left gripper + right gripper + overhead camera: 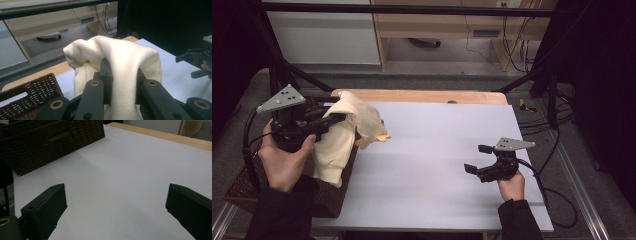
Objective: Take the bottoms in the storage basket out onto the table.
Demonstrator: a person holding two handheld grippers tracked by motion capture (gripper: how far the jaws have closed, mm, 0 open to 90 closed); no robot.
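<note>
Cream cloth (pixel 120 62) is pinched between left gripper's (pixel 122 75) jaws.

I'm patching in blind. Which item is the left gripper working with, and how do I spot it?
Start at the white table sheet and go to its left edge, where a dark wicker basket sits. Above it, the left gripper pinches a cream cloth, the one soft, pale, draped thing there.

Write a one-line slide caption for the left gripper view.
Left gripper clamps a cream cloth lifted beside the wicker basket.
</note>
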